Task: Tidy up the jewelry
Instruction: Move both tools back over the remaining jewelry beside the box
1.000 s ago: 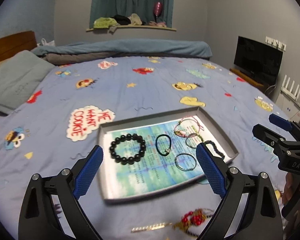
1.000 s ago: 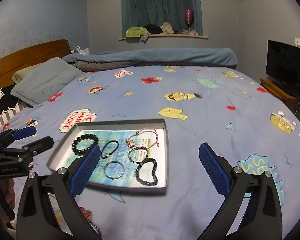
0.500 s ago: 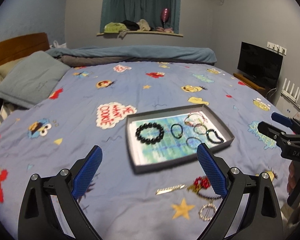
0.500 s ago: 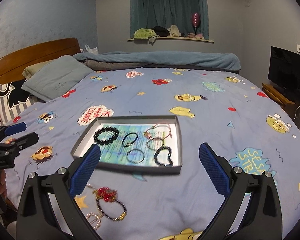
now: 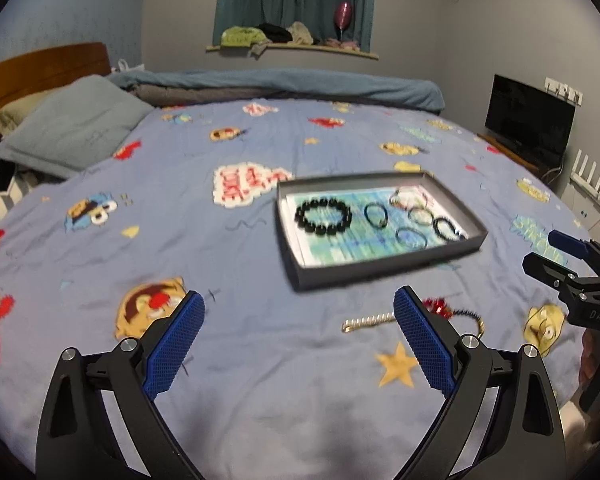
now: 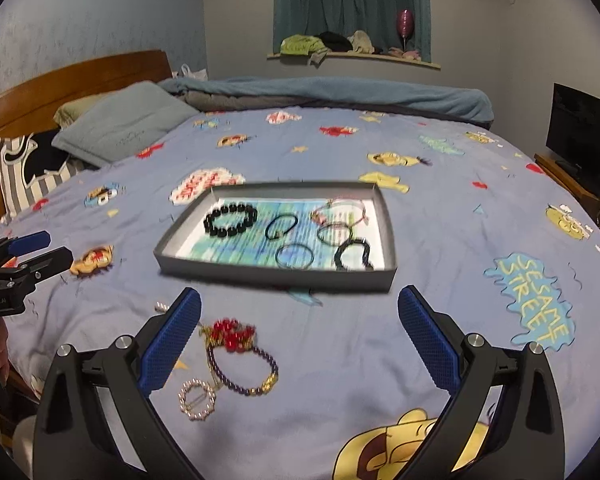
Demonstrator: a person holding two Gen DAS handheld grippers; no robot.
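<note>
Motion blur smears the tray (image 6: 276, 270) and its bracelets (image 6: 231, 221) — the gold bar clip (image 6: 162, 306) sits half-hidden behind a blue pad.

A home bedroom. A wide bed (image 6: 440, 208) under a cartoon-print sheet fills the view, with a wooden headboard (image 6: 72, 80) and grey pillow (image 6: 128, 128) at far left. A curtained window (image 6: 352, 4) with a cluttered ledge (image 6: 340, 50) stands at the far wall, a television (image 6: 584, 136) at right.
</note>
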